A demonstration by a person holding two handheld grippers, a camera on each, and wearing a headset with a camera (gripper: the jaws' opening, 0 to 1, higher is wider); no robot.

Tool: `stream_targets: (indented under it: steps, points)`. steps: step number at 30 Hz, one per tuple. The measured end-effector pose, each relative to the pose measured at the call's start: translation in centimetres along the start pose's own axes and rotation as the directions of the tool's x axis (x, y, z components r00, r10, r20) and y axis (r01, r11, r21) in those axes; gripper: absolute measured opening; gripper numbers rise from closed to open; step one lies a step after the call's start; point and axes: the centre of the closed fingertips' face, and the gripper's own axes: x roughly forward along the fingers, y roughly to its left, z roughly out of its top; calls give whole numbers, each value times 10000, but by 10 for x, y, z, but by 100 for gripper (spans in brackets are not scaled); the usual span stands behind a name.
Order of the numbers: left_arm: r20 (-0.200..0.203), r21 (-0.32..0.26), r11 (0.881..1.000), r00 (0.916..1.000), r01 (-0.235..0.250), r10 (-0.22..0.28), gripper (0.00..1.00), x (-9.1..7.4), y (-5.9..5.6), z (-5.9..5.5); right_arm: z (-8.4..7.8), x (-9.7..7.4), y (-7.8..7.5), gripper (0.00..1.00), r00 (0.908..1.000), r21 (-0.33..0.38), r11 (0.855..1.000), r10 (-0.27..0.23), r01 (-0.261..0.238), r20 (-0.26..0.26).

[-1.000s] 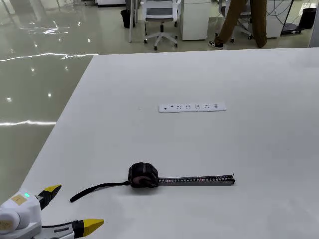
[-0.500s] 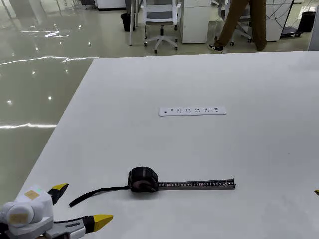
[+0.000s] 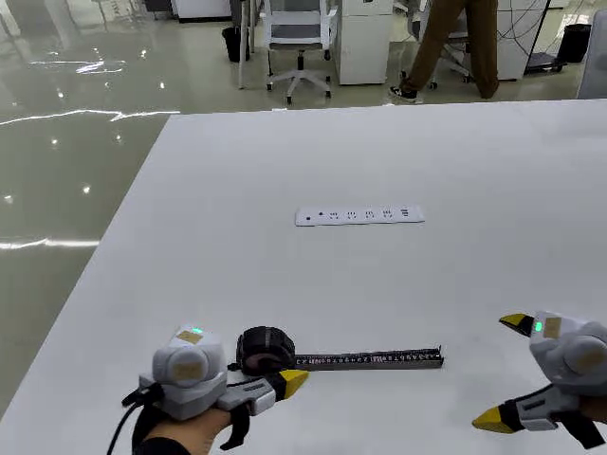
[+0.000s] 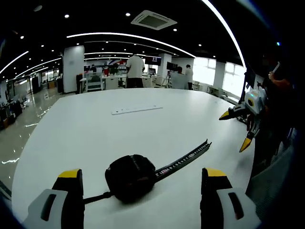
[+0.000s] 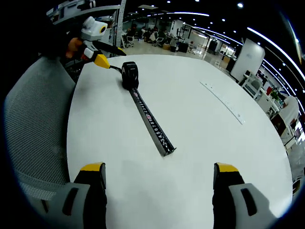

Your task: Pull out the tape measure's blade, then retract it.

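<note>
Head view: a hand (image 3: 185, 431) at the lower left holds the left tongs (image 3: 285, 372) low and level, pointing right along the desk (image 3: 379, 152). The tape measure (image 3: 266, 349) lies on the desk just beyond them, its blade (image 3: 370, 359) drawn out to the right. The right tongs (image 3: 505, 372) hover at the lower right, wide open, holding nothing. A power strip (image 3: 359, 216) lies farther back.

Left gripper view: the jaws stand wide apart, with the black case on the desk between them (no contact visible). The blade runs off to the upper right.

Right gripper view: the jaws are spread wide above the bare desk, and the blade's end lies just ahead of them, apart.
</note>
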Motion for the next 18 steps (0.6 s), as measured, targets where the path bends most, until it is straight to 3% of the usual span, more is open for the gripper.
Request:
stream_targets:
  steps: [4, 7, 8, 10, 11, 13, 16, 18]
  points:
    - [-197, -213, 9994, 9995, -261, 256, 100, 17, -3, -9, 6, 26, -9, 82, 9981, -328, 9981, 510, -522, -358]
    - [-334, -636, 9978, 9993, -207, 186, 100, 27, -3, -17, 3, 38, -9, 70, 9886, -692, 9900, 1159, -1227, -961]
    - [-283, -242, 9989, 9988, -403, 396, 99, 28, 2, -18, 0, 44, -10, 66, 9834, -857, 9858, 1334, -1445, -1230]
    - [-238, -453, 9982, 9990, -393, 383, 98, 30, 4, -19, -6, 50, -9, 64, 9726, -1149, 9765, 1620, -1823, -1668]
    - [-209, -996, 9944, 9992, -356, 337, 98, 31, 3, -20, -6, 53, -7, 62, 9666, -1158, 9718, 1830, -2055, -1795]
    - [171, -1165, 9928, 9994, -291, 313, 99, 30, 5, -15, -8, 59, -8, 56, 9584, -1292, 9648, 2005, -2292, -2031]
    - [318, -1251, 9918, 9990, -262, 304, 99, 29, 3, -13, -13, 64, -6, 48, 9342, -1540, 9444, 2452, -2906, -2592]
    - [319, -1272, 9916, 9990, -256, 299, 99, 30, 3, -13, -12, 66, -9, 43, 9310, -1686, 9401, 2451, -2965, -2703]
